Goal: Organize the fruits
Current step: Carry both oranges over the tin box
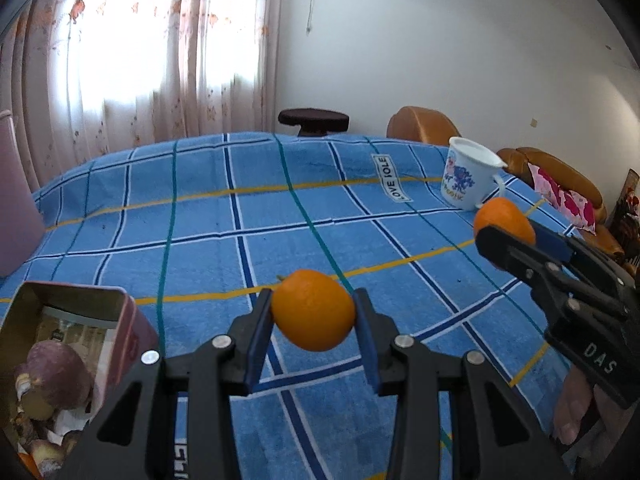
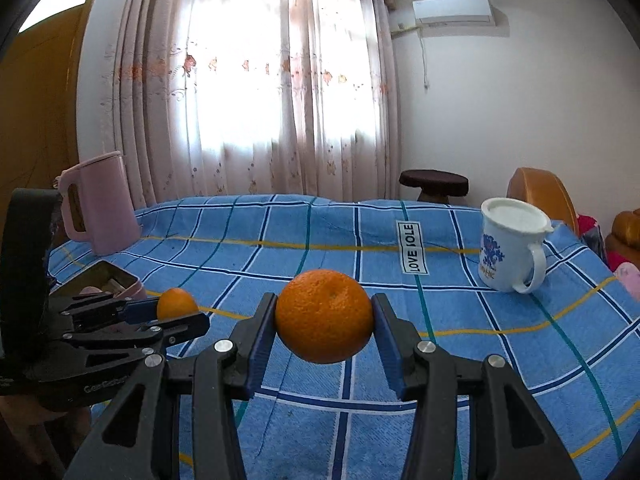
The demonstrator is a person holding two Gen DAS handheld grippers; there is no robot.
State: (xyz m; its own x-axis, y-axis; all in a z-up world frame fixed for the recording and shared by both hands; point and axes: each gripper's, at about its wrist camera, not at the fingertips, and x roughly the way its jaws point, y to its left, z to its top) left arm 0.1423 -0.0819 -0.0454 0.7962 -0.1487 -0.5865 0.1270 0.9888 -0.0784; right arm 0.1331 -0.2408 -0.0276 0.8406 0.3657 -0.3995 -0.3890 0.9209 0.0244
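- Left orange (image 1: 313, 310): clamped between the blue pads of the left claw (image 1: 313, 322), lifted off the cloth. Smooth, slightly oval, glossy skin.
- Right orange (image 2: 324, 316): gripped in the right claw (image 2: 325, 322), also held in the air. Rounder, with pebbled, dimpled peel and a small navel dot facing the camera.
- Both claws are closed on fruit, one orange each, side by side and well apart from each other; the right claw's orange shows at the edge of the left view, near the mug.
- Tin box (image 1: 76, 320): open, rectangular, rounded corners, pinkish outside with a shiny brass-toned inner wall. Sits at the near left of the bench, just beside the left claw. Holds brownish-purple lumpy items and pale scraps; I cannot tell what they are.
- Progress, as judged: both oranges picked, neither yet set down. If the tin is the destination, placing is all that remains; no other loose fruit shows on the cloth.
- Bench (image 2: 320, 240): covered with a blue checked towelling cloth, soft nap, yellow, teal and navy lines, a sewn white label.
- Mug (image 2: 512, 252): white enamel look, blue flower print, handle to the right, standing upright far right.
- Kettle (image 2: 100, 204): pink, matte plastic, far left edge.
- Beyond: sheer curtains, dark round stool.
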